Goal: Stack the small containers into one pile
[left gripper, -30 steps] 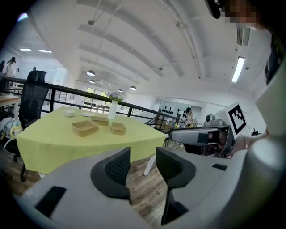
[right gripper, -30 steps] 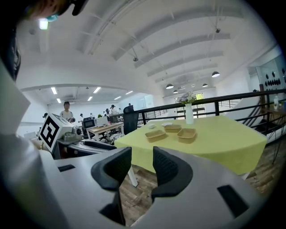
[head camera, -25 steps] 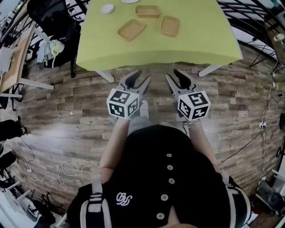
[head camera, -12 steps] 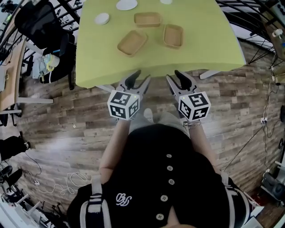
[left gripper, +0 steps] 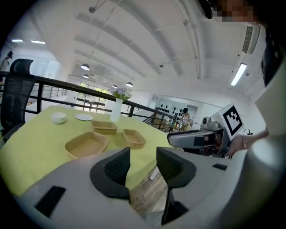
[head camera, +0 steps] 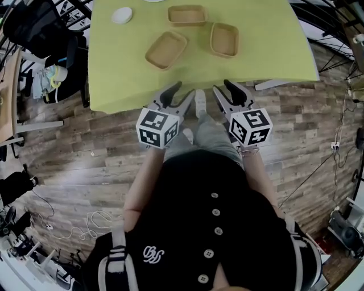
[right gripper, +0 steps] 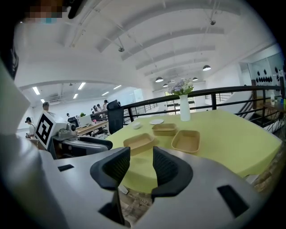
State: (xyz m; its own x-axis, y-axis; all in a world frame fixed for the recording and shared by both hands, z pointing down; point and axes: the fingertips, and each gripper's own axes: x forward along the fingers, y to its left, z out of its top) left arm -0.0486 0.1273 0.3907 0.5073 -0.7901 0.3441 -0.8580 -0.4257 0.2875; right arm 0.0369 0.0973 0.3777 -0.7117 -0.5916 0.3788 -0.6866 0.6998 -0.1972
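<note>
Three shallow tan containers sit apart on the yellow-green table (head camera: 256,51): one at the left (head camera: 166,49), one at the back (head camera: 187,15) and one at the right (head camera: 224,39). My left gripper (head camera: 182,91) and right gripper (head camera: 225,88) hover side by side at the table's near edge, short of the containers. Both are open with nothing between the fingers. The right jaws have just been opening. The left gripper view shows its jaws (left gripper: 143,156) with the containers (left gripper: 87,144) beyond. In the right gripper view the jaws (right gripper: 141,157) face the same containers (right gripper: 186,140).
A small white bowl (head camera: 121,15) stands at the table's far left, with a white plate (right gripper: 156,121) and a white vase (right gripper: 184,107) of flowers behind the containers. A black office chair (head camera: 40,23) is left of the table. Cables lie on the wooden floor (head camera: 68,153).
Both grippers have moved forward towards the table, and their tips now reach its near edge. The table and containers appear closer. The right jaws stand slightly wider.
</note>
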